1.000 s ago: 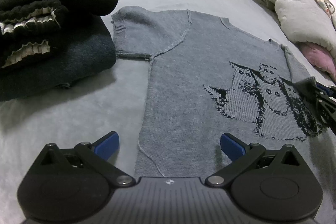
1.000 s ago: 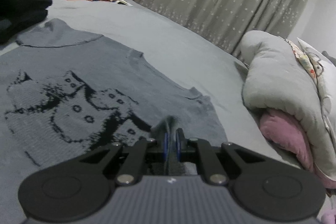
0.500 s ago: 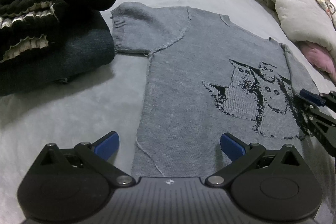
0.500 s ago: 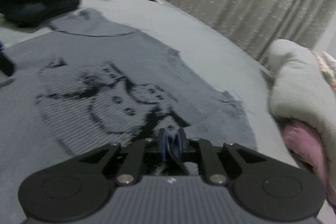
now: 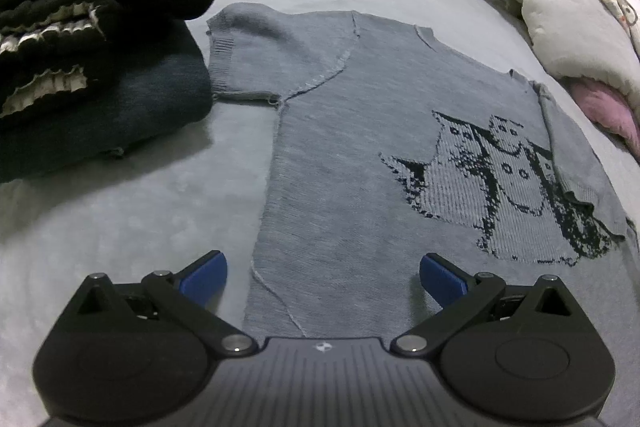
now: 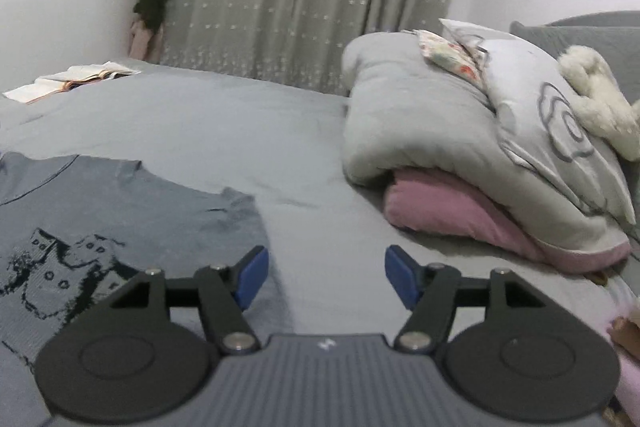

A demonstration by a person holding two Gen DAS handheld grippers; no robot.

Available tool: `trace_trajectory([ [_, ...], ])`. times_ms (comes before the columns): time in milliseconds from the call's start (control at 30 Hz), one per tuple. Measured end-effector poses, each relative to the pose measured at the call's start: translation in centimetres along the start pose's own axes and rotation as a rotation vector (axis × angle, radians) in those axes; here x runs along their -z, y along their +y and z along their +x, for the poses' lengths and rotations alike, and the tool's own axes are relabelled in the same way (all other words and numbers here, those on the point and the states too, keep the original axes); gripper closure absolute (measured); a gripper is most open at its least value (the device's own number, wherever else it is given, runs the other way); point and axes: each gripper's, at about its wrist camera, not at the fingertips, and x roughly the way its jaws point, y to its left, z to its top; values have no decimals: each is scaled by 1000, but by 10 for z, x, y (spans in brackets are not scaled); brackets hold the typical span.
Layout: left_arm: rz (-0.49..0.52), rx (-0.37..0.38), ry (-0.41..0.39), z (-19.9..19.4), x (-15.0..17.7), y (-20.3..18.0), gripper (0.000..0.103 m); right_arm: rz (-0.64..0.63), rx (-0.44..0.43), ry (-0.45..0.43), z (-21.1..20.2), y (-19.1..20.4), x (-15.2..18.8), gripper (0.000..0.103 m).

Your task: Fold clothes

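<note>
Right gripper [image 6: 326, 273] is letting go of the sweater's right sleeve and pulling away, jaws opening with nothing between them.
Gray sweater [image 5: 340, 163] is lying flat mid-frame, sleeve folded in; left gripper [image 5: 322, 277] is hovering spread wide above its hem.

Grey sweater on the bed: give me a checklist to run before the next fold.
1. Grey sweater lies flat, front up: ok.
2. Right gripper opening, nothing between its pads: ok.
3. Left gripper open over the hem: ok.
4. Right sleeve folded in over the body: ok.
5. Left sleeve folded in: not ok, spread out.
6. Dark folded pile apart from that sleeve: cannot tell.
</note>
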Motion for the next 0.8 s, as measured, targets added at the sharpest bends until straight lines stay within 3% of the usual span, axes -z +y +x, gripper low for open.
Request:
trace_trajectory([
  [167,7,-3,0,1,0,-1,0,-62,-51,93,17,9,12,40],
  [200,5,-3,0,1,-1,-1,0,-73,-63,117,22,12,15,46],
  [300,7,-4,0,0,-1,-1,0,-60,-106,188,36,15,25,78],
  [500,8,-4,0,0,-2,-1,0,57,-138,253,51,2,44,76],
  [567,10,-4,0,0,-2,-1,0,102,-171,248,51,-3,50,82],
  [600,12,-5,-1,0,-1,-2,0,105,-172,244,51,-4,50,93],
  [800,25,-7,0,0,0,-2,0,156,-113,215,47,-19,42,97],
])
